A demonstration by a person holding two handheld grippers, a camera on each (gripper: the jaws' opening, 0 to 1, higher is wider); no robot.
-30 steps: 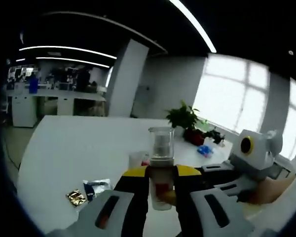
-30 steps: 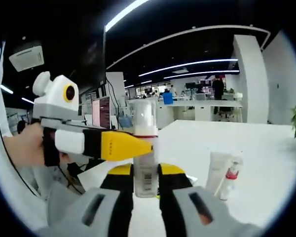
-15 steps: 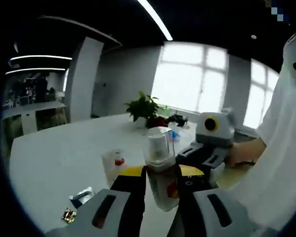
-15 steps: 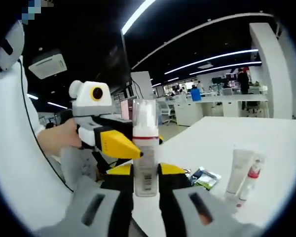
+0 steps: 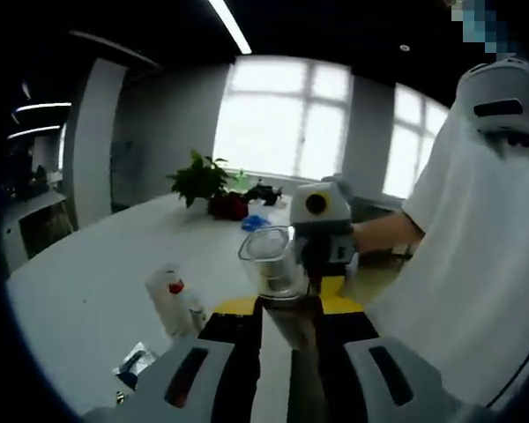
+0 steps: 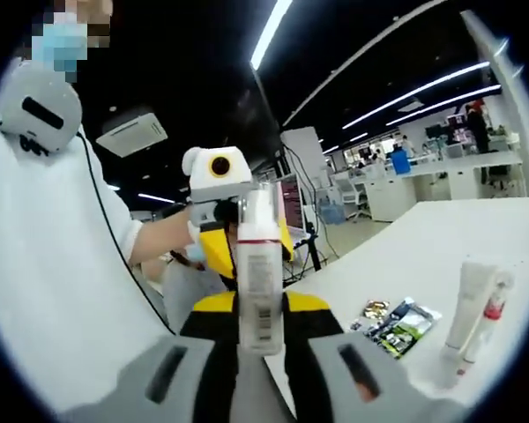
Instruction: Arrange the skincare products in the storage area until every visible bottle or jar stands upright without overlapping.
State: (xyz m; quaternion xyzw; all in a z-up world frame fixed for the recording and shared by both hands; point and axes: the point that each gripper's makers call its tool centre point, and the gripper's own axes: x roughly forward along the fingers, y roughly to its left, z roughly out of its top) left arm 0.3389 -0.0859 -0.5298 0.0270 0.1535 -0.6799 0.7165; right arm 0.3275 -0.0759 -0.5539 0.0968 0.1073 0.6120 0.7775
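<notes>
A pump bottle with a clear cap (image 5: 273, 264) is held above the white table, its cap leaning slightly left in the left gripper view. My left gripper (image 5: 288, 308) is shut on its lower body. The right gripper's white and yellow head (image 5: 322, 231) faces me from just behind the bottle. In the right gripper view the same bottle (image 6: 258, 282) stands upright with a barcode label, and my right gripper (image 6: 260, 304) is shut on it. The left gripper (image 6: 219, 207) points at me from behind it. A white tube (image 6: 467, 300) and a small red-collared bottle (image 6: 490, 308) stand on the table.
The tube and small bottle (image 5: 172, 300) stand left of my jaws, with flat sachets (image 5: 137, 361) nearer. The sachets (image 6: 397, 322) lie on the table (image 6: 397, 264) near its edge. A potted plant (image 5: 203, 176) stands far back. A person in a white shirt (image 5: 476, 264) is close by.
Both views have swung round toward the person, whose shirt now takes up one side of each. The two grippers have come to face each other head on across the bottle.
</notes>
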